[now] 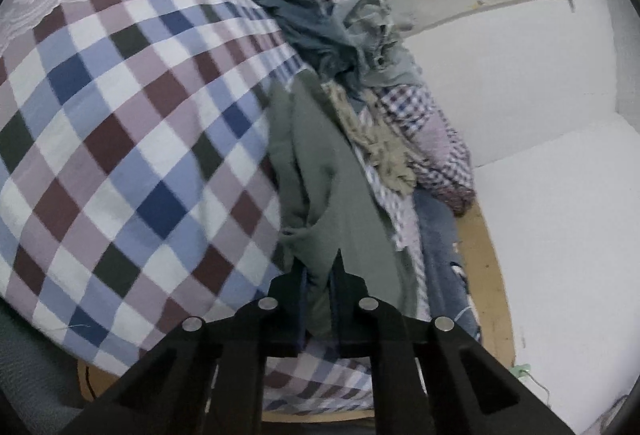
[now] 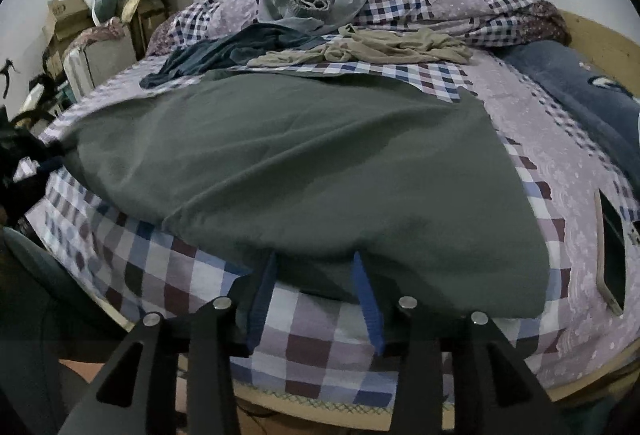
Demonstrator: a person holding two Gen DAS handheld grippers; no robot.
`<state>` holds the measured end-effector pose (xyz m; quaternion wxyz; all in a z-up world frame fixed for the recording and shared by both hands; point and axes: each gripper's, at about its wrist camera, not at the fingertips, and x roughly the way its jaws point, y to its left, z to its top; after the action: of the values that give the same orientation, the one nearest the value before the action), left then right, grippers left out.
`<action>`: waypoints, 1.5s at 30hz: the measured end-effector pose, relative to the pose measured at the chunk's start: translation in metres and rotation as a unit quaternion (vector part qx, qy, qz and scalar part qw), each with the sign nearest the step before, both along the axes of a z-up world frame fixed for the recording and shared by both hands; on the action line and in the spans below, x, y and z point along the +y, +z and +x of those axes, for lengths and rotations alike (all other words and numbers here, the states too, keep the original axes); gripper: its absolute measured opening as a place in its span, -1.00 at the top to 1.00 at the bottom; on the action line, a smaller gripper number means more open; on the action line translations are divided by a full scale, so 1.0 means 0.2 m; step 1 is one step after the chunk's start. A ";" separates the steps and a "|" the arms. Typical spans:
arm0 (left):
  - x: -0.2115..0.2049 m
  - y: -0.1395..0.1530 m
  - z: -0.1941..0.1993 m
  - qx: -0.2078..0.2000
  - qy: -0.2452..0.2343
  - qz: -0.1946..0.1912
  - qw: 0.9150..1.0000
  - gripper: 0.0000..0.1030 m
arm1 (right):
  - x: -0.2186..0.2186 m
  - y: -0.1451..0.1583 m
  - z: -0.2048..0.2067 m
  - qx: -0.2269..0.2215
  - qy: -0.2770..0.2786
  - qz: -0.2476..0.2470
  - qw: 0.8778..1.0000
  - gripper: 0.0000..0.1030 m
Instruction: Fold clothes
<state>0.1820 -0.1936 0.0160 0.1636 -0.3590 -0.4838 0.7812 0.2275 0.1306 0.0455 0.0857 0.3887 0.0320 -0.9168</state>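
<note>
L tongs (image 1: 320, 267) pinch green garment (image 1: 320, 171) edge, R tongs (image 2: 316, 267) apart

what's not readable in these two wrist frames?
- Left wrist: green garment fills the left gripper; how much cloth is pinched is hidden by the fingers.
- Right wrist: right gripper fingertips are under the garment hem; contact unclear.
- Right wrist: phone lies at the distorted edge.
- Garment type: no collar or sleeves show.

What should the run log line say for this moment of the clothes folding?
stage: fold in progress | left gripper: shut on green garment edge | right gripper: open at its near hem | surface: checked bedsheet | unfolded clothes behind
</note>
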 end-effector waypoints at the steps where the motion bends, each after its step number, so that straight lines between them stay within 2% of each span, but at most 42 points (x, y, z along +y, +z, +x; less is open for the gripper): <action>1: -0.01 0.01 0.00 0.006 -0.002 0.009 1.000 0.86 | -0.02 -0.01 -0.01 0.001 0.002 0.013 1.000 0.16; 2: -0.01 0.02 0.00 0.012 -0.003 0.016 1.000 0.87 | -0.03 -0.02 -0.02 0.001 0.003 0.023 1.000 0.17; 3: -0.01 0.03 0.00 0.019 -0.004 0.023 1.000 0.87 | -0.03 -0.02 -0.02 0.001 0.001 0.030 1.000 0.28; 4: -0.01 0.04 -0.01 0.025 -0.006 0.028 0.999 0.87 | -0.01 -0.02 -0.03 0.000 -0.005 0.038 0.999 0.85; 5: -0.01 0.05 -0.01 0.030 -0.007 0.033 0.999 0.88 | 0.00 -0.03 -0.03 -0.002 -0.012 0.047 0.999 1.00; 8: -0.02 0.09 -0.03 0.047 -0.008 0.046 0.998 0.89 | 0.04 -0.02 -0.05 -0.005 -0.035 0.066 0.997 1.00; 12: -0.03 0.15 -0.02 0.075 -0.006 0.066 0.995 0.90 | 0.19 0.05 -0.01 0.001 -0.082 0.055 0.995 1.00; 15: -0.02 0.17 -0.01 0.089 -0.006 0.083 0.993 0.90 | 0.26 0.05 0.02 -0.007 -0.097 0.046 0.994 1.00; 19: -0.03 0.14 -0.03 0.077 -0.006 0.106 0.991 0.90 | 0.17 0.05 0.05 0.005 -0.056 0.052 0.997 0.95; 20: -0.03 0.13 -0.04 0.075 -0.006 0.109 0.991 0.90 | 0.12 0.06 0.07 0.015 -0.034 0.060 0.997 0.89; 21: -0.03 0.12 -0.04 0.073 -0.006 0.112 0.991 0.90 | 0.08 0.06 0.08 0.026 -0.014 0.073 0.997 0.63; 22: -0.03 0.13 -0.03 0.074 -0.007 0.112 0.991 0.90 | 0.03 0.05 0.09 0.036 0.000 0.089 0.995 0.25; 23: -0.03 0.13 -0.03 0.076 -0.008 0.111 0.991 0.90 | 0.00 0.04 0.09 0.041 0.005 0.101 0.994 0.15; 24: -0.03 0.14 -0.02 0.079 -0.009 0.110 0.991 0.90 | -0.02 0.03 0.08 0.044 0.011 0.107 0.993 0.10; 28: -0.02 0.15 -0.02 0.084 -0.014 0.114 0.990 0.90 | -0.09 -0.01 0.03 0.046 0.024 0.119 0.991 0.08; 30: -0.02 0.15 -0.03 0.085 -0.015 0.116 0.989 0.90 | -0.12 -0.04 0.00 0.041 0.026 0.124 0.991 0.11; 32: -0.02 0.15 -0.04 0.086 -0.014 0.116 0.989 0.90 | -0.13 -0.07 -0.03 0.036 0.028 0.126 0.991 0.27; 34: -0.02 0.15 -0.04 0.085 -0.013 0.118 0.989 0.90 | -0.13 -0.07 -0.04 0.034 0.024 0.137 0.990 0.92; 40: -0.05 0.17 -0.03 0.092 -0.005 0.123 0.988 0.91 | -0.12 -0.01 0.03 0.030 0.017 0.177 0.984 0.98; 45: -0.08 0.10 0.00 0.055 0.015 0.113 0.992 0.91 | -0.08 -0.13 0.03 -0.046 0.011 0.203 0.978 0.98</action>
<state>0.1815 -0.2098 0.0370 0.2179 -0.2880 -0.5643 0.7424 0.2336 0.1155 0.0198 0.0165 0.4392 0.2175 -0.8715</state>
